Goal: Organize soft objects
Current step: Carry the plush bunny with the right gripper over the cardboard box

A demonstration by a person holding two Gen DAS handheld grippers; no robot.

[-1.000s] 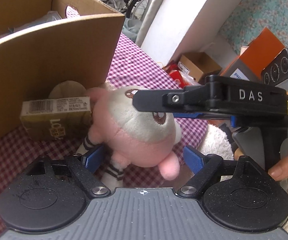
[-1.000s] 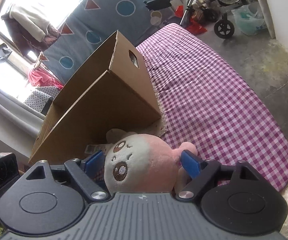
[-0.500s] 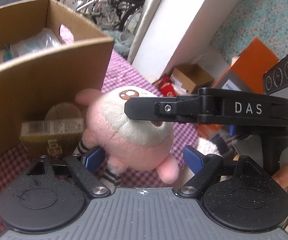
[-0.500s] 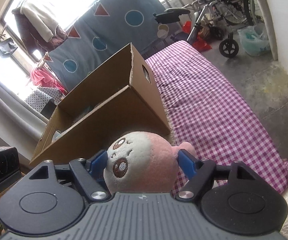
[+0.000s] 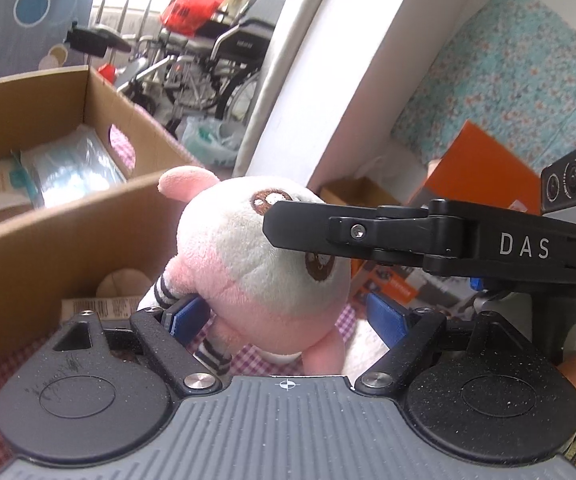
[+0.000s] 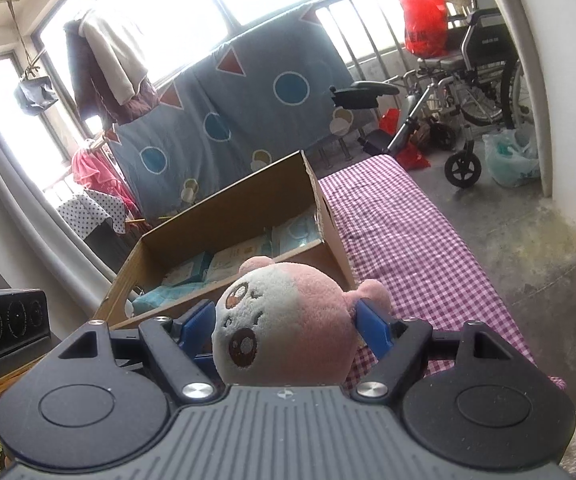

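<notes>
A pink and white plush toy (image 6: 284, 316) with brown eyes is held in my right gripper (image 6: 284, 320), whose blue pads press both sides of its head. It hangs at the height of the near rim of an open cardboard box (image 6: 224, 220). In the left wrist view the plush toy (image 5: 256, 264) sits between the blue pads of my left gripper (image 5: 288, 312), which stand apart; the left pad touches its striped arm. The right gripper's black finger (image 5: 407, 236) crosses its face. The box (image 5: 68, 216) holds several soft packets (image 5: 68, 168).
The box stands on a purple checked cloth (image 6: 407, 240). A brown packet (image 5: 100, 308) lies in front of the box. A white fluffy item (image 5: 367, 344) lies below the plush. A wheelchair (image 6: 467, 92) and orange boxes (image 5: 479, 176) stand beyond.
The plush toy has risen from the checked cloth to the level of the box rim, held by my right gripper. Both cameras now look over the rim into the box.
</notes>
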